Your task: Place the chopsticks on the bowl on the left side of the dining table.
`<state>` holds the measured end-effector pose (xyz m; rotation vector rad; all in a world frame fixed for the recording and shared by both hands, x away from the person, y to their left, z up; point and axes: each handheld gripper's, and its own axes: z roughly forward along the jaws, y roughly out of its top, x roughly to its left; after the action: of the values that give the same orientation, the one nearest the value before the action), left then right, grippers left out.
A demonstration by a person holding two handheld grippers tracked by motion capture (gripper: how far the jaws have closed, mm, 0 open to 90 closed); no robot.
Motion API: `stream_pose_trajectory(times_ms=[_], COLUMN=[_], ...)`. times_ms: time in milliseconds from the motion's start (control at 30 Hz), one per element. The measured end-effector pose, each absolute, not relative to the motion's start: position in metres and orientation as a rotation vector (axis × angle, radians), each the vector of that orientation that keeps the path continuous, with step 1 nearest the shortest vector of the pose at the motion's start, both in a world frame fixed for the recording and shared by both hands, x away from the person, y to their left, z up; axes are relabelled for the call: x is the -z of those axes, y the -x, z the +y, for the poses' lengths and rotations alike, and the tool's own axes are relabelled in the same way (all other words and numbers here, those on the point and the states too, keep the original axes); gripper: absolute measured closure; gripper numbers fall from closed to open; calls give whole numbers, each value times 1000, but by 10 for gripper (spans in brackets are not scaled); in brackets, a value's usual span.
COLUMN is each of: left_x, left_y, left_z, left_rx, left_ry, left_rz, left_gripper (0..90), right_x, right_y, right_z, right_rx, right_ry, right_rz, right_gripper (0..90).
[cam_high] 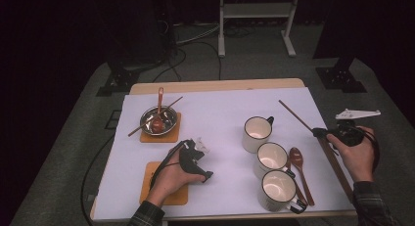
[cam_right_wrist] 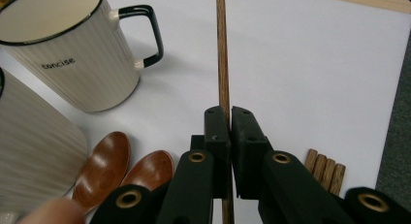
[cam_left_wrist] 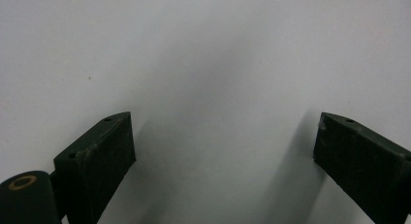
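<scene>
My right gripper [cam_right_wrist: 229, 122] is shut on a single wooden chopstick [cam_right_wrist: 222, 49], which runs straight up between the jaws. In the high view the right gripper [cam_high: 319, 133] hangs above the right edge of the white sheet, and the chopstick [cam_high: 293, 114] slants up and to the left from it. More chopsticks [cam_high: 337, 167] lie on the sheet below that hand, and their ends [cam_right_wrist: 324, 168] show beside the jaws. My left gripper [cam_left_wrist: 223, 141] stands open over bare white sheet with nothing between its jaws. In the high view the left gripper [cam_high: 195, 160] rests near an empty orange coaster [cam_high: 173, 194].
Three striped white mugs [cam_high: 257, 133] [cam_high: 271, 157] [cam_high: 278, 189] stand in a diagonal row at the right. Two wooden spoons [cam_high: 298, 162] lie beside them. At the back left a steel bowl [cam_high: 159, 119] holding a spoon and a chopstick sits on another orange coaster.
</scene>
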<state>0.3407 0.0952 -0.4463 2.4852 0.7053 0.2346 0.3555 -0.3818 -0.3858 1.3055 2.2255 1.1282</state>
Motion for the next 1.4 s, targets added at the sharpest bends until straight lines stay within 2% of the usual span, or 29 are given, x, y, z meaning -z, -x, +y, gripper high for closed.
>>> stream_pose_trajectory(times_ms=[100, 367, 733, 1400], left_x=[444, 435, 414, 384], left_y=[-341, -342, -348, -356], left_z=[96, 96, 104, 109], left_rx=[-228, -241, -230, -192], left_ry=[-2470, -2471, -2436, -2374], left_rz=[675, 648, 599, 531], left_gripper=[126, 157, 252, 286], right_x=[383, 378, 368, 348], right_y=[-358, -366, -375, -388], right_z=[-382, -375, -362, -327], right_rx=[-1139, -1150, -1201, -1259], right_ry=[-1298, -1268, -1204, -1042], right_rz=[2236, 2283, 2341, 2432], right_gripper=[852, 852, 852, 853])
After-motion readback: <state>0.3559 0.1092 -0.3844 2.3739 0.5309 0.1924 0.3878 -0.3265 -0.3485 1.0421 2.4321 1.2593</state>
